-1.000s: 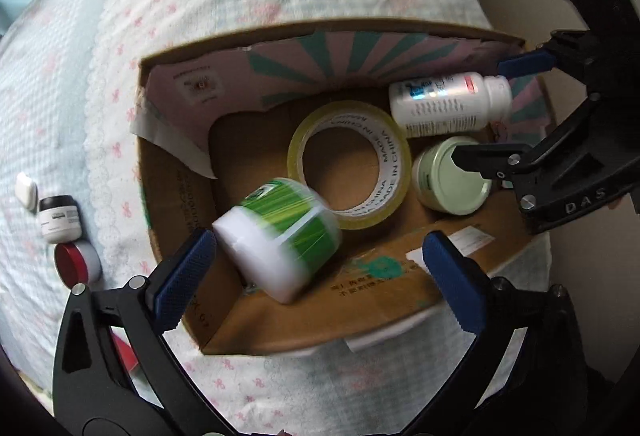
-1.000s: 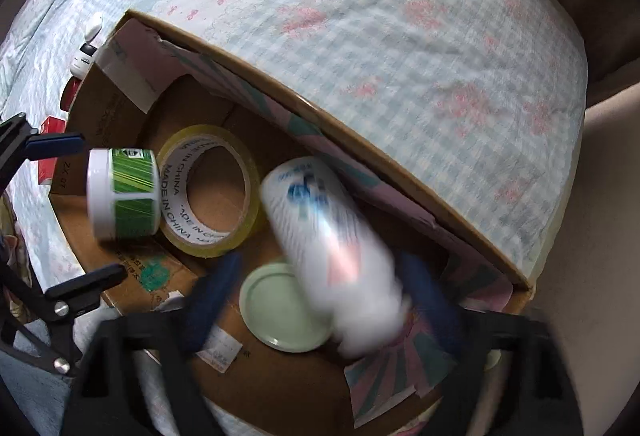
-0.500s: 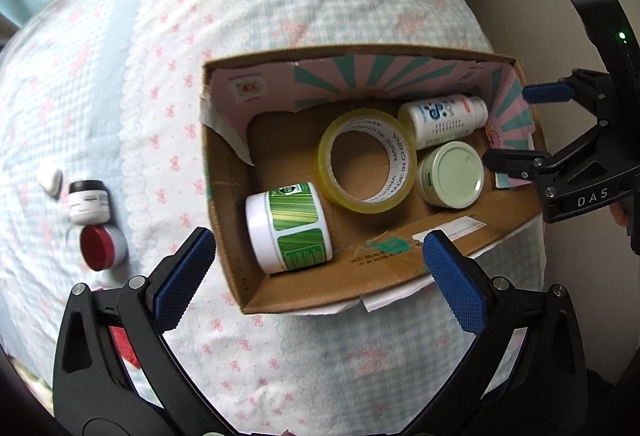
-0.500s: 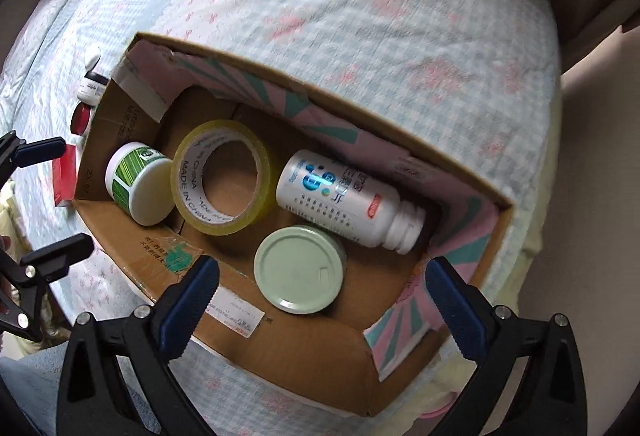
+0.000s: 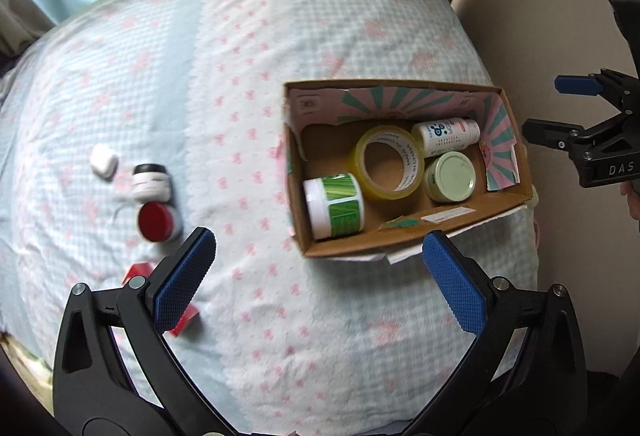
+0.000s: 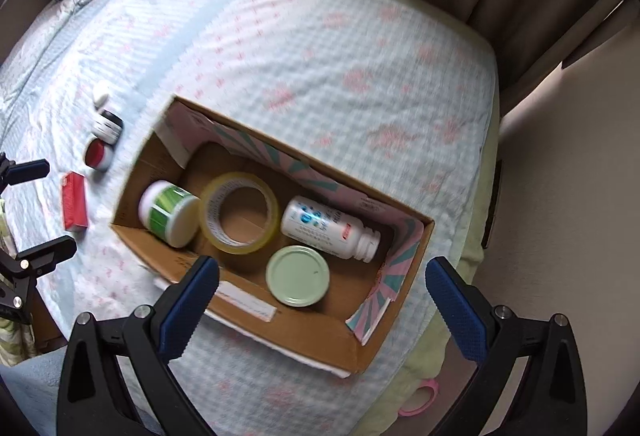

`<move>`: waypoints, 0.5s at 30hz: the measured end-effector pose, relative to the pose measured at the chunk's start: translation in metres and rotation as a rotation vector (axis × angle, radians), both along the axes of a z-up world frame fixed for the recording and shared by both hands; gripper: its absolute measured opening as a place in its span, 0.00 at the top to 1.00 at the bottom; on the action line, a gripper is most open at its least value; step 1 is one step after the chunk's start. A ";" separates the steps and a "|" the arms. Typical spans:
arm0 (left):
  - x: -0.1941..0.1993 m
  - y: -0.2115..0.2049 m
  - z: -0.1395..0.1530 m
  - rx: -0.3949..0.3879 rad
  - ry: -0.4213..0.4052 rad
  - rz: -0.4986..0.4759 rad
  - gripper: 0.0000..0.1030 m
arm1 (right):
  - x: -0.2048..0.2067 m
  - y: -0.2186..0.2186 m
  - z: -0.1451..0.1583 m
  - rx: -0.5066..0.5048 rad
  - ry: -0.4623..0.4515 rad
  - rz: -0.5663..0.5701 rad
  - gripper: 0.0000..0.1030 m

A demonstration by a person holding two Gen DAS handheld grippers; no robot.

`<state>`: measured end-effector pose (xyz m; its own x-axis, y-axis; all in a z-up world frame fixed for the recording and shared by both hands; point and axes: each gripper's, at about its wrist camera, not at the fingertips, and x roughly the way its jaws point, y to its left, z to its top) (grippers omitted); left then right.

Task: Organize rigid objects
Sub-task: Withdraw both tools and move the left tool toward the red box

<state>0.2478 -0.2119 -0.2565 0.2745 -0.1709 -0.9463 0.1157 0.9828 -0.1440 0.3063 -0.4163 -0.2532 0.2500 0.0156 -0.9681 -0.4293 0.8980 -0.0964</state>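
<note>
Both the left gripper [image 5: 318,280] and right gripper [image 6: 322,304] hang empty, jaws wide, and the red-lidded jar [image 5: 157,223] ahead-left could roll off the soft bedding if nudged.

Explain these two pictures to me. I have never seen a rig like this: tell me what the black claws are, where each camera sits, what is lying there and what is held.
No robot: a person holds two hand grippers, each with a fisheye camera looking along its blue-padded fingers. The left gripper and right gripper are both open and empty. On the bedspread a cardboard box holds a green-labelled jar, tape roll, white bottle and green-lidded jar. Outside lie a red-lidded jar, a black-lidded jar, a white case and a red box.
</note>
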 end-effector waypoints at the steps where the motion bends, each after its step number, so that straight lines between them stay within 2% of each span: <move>1: -0.005 0.008 0.005 0.002 -0.008 0.015 0.00 | -0.003 0.007 0.007 0.005 -0.012 0.000 0.00; 10: -0.046 0.096 0.036 0.045 -0.054 0.173 0.00 | -0.030 0.068 0.056 0.060 -0.077 -0.068 0.00; 15: -0.067 0.137 0.050 0.064 -0.075 0.245 0.00 | -0.040 0.106 0.077 0.158 -0.068 -0.118 0.00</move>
